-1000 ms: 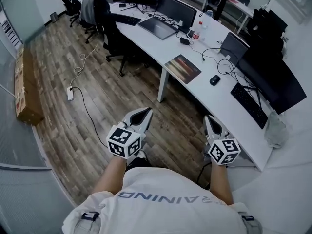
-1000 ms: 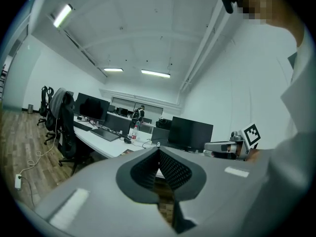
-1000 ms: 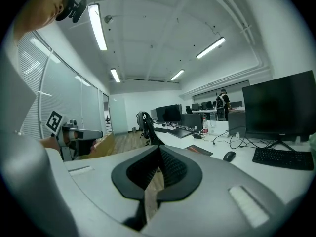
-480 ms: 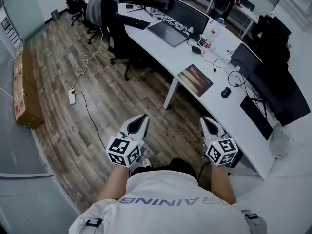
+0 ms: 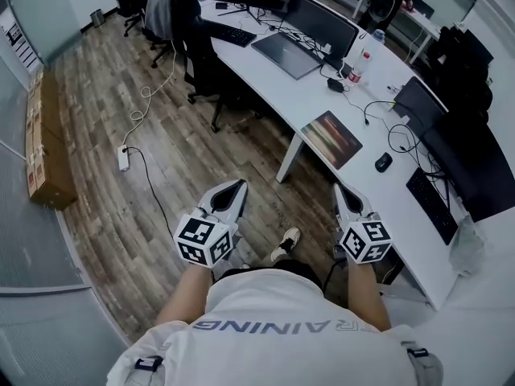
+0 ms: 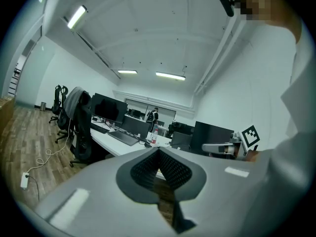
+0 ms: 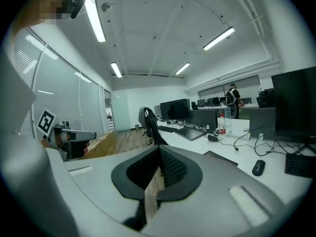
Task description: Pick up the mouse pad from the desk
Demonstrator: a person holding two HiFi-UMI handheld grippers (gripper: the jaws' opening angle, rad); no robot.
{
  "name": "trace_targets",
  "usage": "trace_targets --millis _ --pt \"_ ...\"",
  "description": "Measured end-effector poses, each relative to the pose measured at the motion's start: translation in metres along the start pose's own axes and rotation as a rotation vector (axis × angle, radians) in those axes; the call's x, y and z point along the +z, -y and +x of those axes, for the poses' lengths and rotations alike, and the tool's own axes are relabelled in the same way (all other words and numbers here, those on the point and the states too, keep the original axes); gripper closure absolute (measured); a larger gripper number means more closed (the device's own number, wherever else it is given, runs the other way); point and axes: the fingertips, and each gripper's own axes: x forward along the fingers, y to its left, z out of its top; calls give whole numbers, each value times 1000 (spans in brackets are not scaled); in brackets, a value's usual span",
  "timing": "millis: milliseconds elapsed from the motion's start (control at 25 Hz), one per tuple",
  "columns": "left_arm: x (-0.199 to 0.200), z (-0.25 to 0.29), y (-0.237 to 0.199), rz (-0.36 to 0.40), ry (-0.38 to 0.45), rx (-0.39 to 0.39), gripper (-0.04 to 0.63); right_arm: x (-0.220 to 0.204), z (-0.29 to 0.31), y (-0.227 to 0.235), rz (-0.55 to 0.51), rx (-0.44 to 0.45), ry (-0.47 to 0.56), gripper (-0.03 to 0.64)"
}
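- Since the earlier frame the whole view has slid along the counter (image 5: 290, 95). The mouse pad (image 5: 331, 138) now sits lower and further right in the head view, and a shoe (image 5: 286, 244) shows between the two tools.
- Wood-plank floor (image 5: 185, 159) fills the left and middle. The long white curved counter runs from far left to near right, in an open office with white walls and strip ceiling lights.
- Writing: pale letters across the person's white shirt (image 5: 273, 336) read in part "AINING". Black-and-white square markers sit on both tools' cubes.
- The mouse pad, dark with a reddish striped print, lies flat near the counter's front edge, well ahead of both tools and untouched.
- Right of the mouse pad is a black mouse (image 5: 384, 162) with its cable, then a black keyboard (image 5: 432, 206). Farther along stand a bottle (image 5: 360, 64) with a red label, a monitor (image 5: 326, 24) and an open laptop (image 5: 286, 55).
- A black office chair (image 5: 197, 51) stands at the counter's far stretch. On the floor at left lie a power strip (image 5: 124, 158) with its cord and a cardboard box (image 5: 48, 147).
- The left tool (image 5: 236, 185) has its jaws pressed together on nothing, over the floor.
- The right tool (image 5: 339, 190) is likewise closed and empty, just short of the counter's edge.
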Motion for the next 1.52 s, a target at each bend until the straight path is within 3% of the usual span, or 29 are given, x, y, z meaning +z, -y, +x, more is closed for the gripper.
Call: trace_targets --millis 240,600,1000,1200,1360,1520 --pt "20 60 -5 53 -28 -12 592 23 26 52 17 -45 52 601" --pt "62 180 12 131 -48 -35 592 46 32 188 109 -210 105 601" --pt "62 325 84 177 -77 -150 592 53 20 325 160 -325 143 601" --pt "52 367 95 176 -105 -203 592 52 20 352 177 -369 136 601" --pt "43 392 82 168 -144 -233 591 45 38 354 194 -384 102 601" --pt "34 414 64 152 -194 -316 559 49 55 351 196 -445 100 601"
